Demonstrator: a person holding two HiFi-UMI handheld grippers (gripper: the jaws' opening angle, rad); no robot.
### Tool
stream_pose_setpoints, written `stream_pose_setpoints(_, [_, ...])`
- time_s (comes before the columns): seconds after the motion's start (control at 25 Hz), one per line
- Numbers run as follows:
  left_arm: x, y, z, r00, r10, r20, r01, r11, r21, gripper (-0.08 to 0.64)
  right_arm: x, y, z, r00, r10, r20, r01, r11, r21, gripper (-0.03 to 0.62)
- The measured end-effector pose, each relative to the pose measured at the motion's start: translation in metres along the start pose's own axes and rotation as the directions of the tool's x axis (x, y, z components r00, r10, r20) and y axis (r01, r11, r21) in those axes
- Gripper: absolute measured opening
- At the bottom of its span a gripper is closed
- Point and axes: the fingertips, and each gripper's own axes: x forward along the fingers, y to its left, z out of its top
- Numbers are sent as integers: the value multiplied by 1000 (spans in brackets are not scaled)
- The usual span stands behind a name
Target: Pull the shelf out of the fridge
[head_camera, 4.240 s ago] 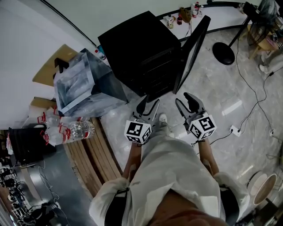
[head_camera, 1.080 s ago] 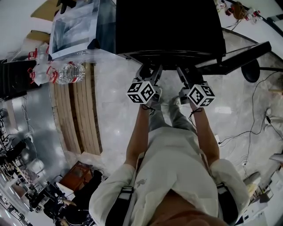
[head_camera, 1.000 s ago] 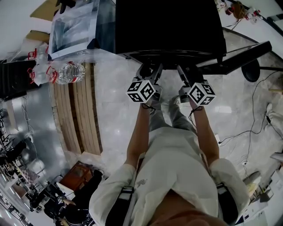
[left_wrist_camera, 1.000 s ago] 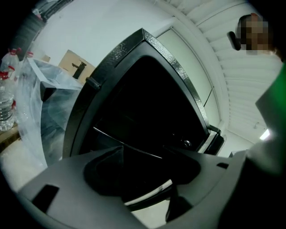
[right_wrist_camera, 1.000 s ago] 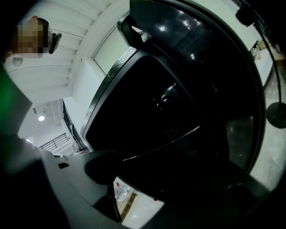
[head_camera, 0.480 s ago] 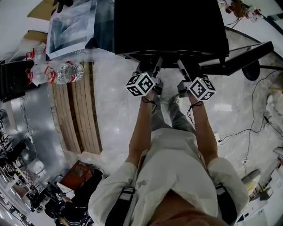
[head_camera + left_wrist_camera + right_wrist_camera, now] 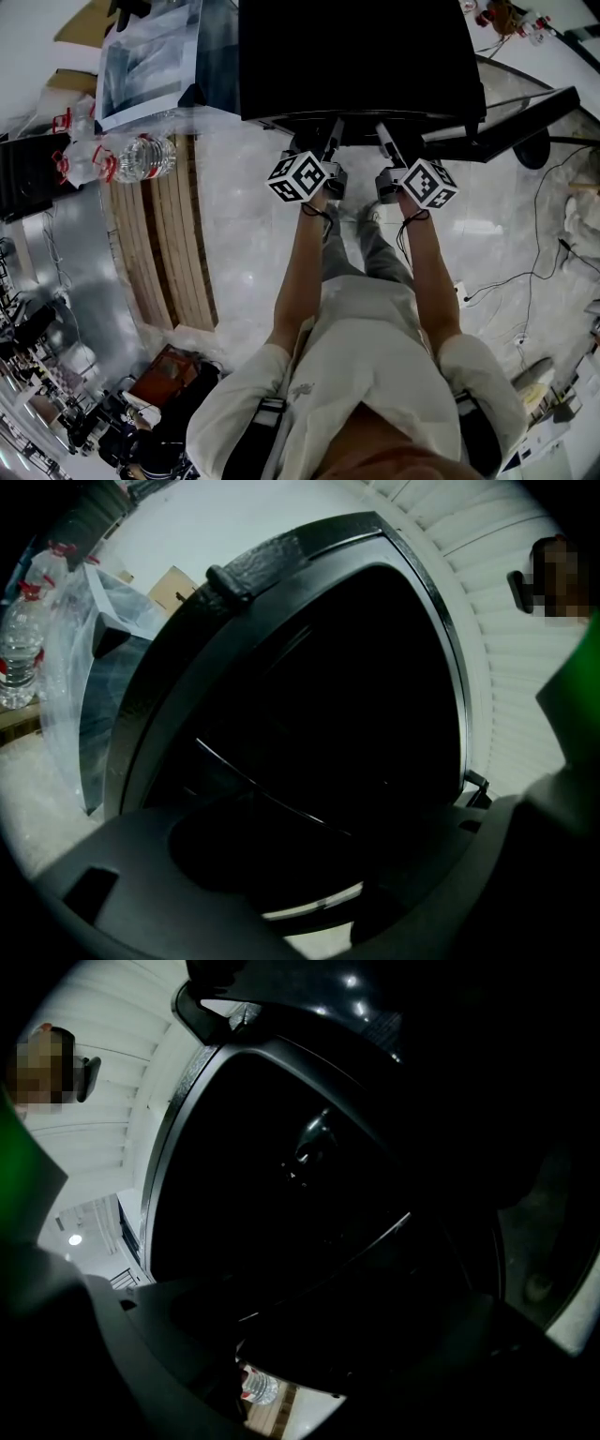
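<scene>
fridge (image 7: 356, 56): black, at 12 o'clock from the person in the head view. It stands on the marble floor (image 7: 253, 225).
door (image 7: 511, 117): swung open, sticking out toward 2 o'clock.
left tool (image 7: 317, 141): at the fridge's front opening, fingers reaching in under the top edge, marker cube facing the head camera. Its jaws have just been opening and now stand wide apart. In its own view nothing is pressed between the pads; only the dark cavity shows there.
right tool (image 7: 398, 142): just beside the left one at its 3 o'clock, and at the same depth in the opening. Its jaws have also just been opening and stand spread wide, with nothing clamped.
shelf (image 7: 267, 794): inside the fridge, not yet pulled out. It shows only as a thin bright edge slanting across the dark interior, ahead of both tools. The same edge appears in the right gripper view, running up toward 2 o'clock. The cavity is too dark to tell whether either tool touches it.
person: both forearms stretched toward 12 o'clock, one tool in each hand, light clothing.
water bottles (image 7: 131, 157): red-capped pack at 10 o'clock, on the floor left of the fridge.
plastic-wrapped box (image 7: 150, 56): at 11 o'clock, right against the fridge's left side.
wooden slats (image 7: 173, 244): lying flat at 9 o'clock, just below the bottles.
cables (image 7: 539, 272): trailing over the floor at 3 o'clock.
</scene>
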Motion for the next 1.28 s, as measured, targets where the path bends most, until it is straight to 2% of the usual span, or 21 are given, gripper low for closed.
stream_pose_setpoints(0.24, [10,0,-4,1000,-10,4,10,1000,21,298,12,-12,10,999,-12,44,11,1000,28,319])
stream_pose_setpoints(0.6, [26,2,2,999,-22,45,20,999,39,290,31,-21,11,998,-14,68,14,1000,0,264])
stream_pose_setpoints(0.88, [40,6,6,998,-15,64,10,998,62,227,42,-21,11,997,-9,75,13,999,-50,238])
stream_pose_setpoints(0.96, [42,5,7,997,-21,73,16,997,70,204,44,-19,13,997,-1,82,6,998,-63,209])
stream_pose_setpoints(1.0, [43,4,7,996,-27,81,21,997,68,198,45,-18,14,996,3,87,3,998,-67,186])
stream_pose_setpoints(1.12, [41,4,9,993,-47,109,42,998,46,158,44,-17,14,994,15,111,-8,998,-62,166])
stream_pose_setpoints(1.28, [36,4,9,991,-60,120,55,998,43,147,41,-15,12,991,33,127,-26,998,-56,153])
